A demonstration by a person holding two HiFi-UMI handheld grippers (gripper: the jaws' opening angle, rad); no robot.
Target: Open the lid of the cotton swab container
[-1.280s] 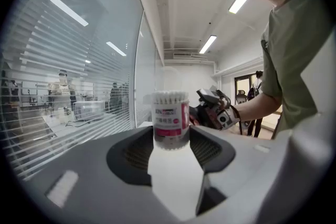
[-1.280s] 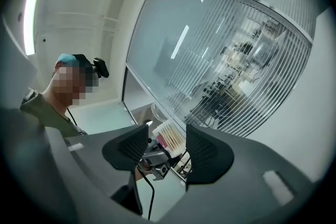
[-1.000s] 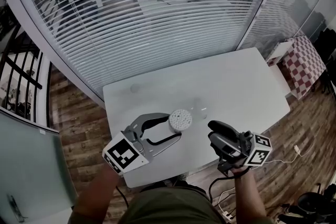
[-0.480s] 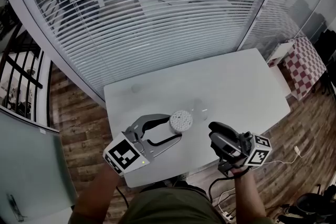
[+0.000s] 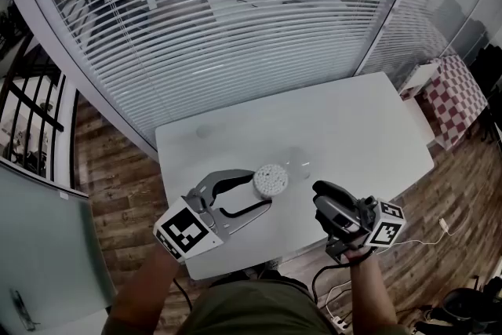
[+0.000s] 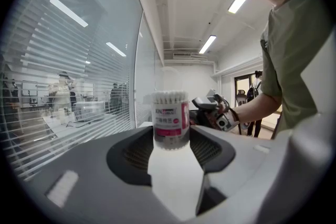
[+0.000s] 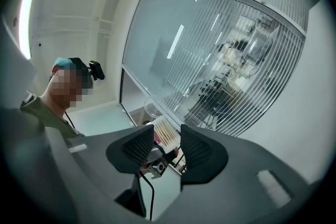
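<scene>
The cotton swab container point(image 5: 271, 180) stands upright on the white table point(image 5: 353, 121), its white swab tips showing at the top. My left gripper point(image 5: 261, 190) is shut on it, a pad on each side of the pink-labelled body point(image 6: 170, 120). A clear round lid point(image 5: 298, 161) lies on the table just behind the container, apart from it. My right gripper point(image 5: 320, 196) hovers to the right near the front edge. Its jaws have just been closing a little, but they stand open with nothing between them. In the right gripper view the container point(image 7: 165, 134) shows beyond that gap.
A curved glass wall with blinds point(image 5: 235, 27) runs behind the table. The table's front edge point(image 5: 259, 263) lies just under both grippers, close to the person's body. A checkered object point(image 5: 459, 94) stands off the table's right end, and cables point(image 5: 439, 227) lie on the wooden floor.
</scene>
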